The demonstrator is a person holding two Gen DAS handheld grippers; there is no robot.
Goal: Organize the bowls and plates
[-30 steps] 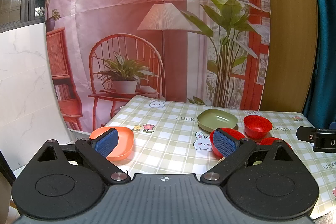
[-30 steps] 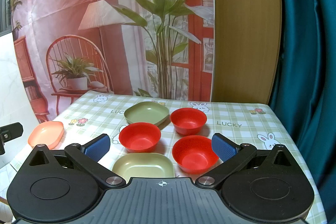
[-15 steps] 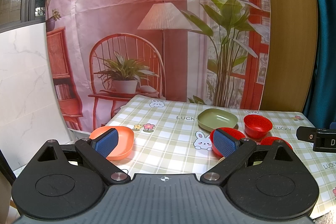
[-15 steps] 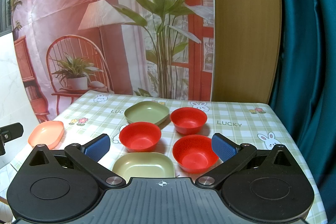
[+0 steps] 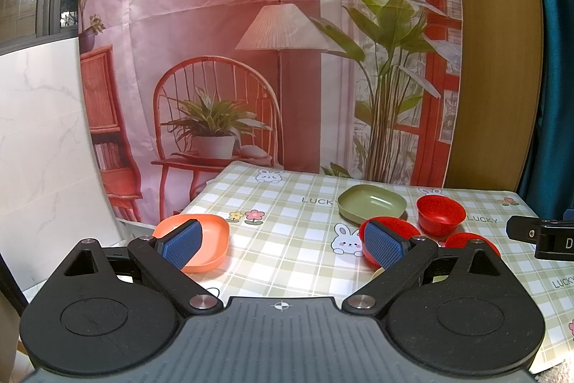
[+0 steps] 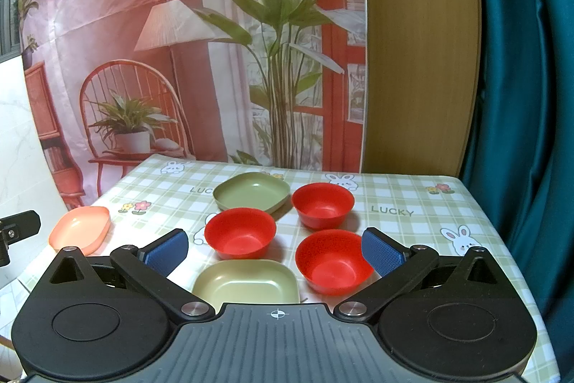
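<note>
1. Left wrist view: my left claw (image 5: 283, 241) hangs spread wide and empty over the checked surface (image 5: 294, 239). The orange plate (image 5: 201, 244) lies at nine o'clock by the edge; a clumsy nudge could slide it off.
2. Right wrist view: my right claw (image 6: 274, 252) gapes empty. Three red bowls (image 6: 239, 232) and two green plates (image 6: 251, 192) sit crowded at twelve; I could knock a neighbour while reaching.

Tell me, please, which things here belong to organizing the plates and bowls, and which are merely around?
Belong to the job:
- three red bowls
- two green plates
- orange plate
- left gripper and right gripper, both open and empty

Merely around:
- checked tablecloth
- printed backdrop
- teal curtain
</note>
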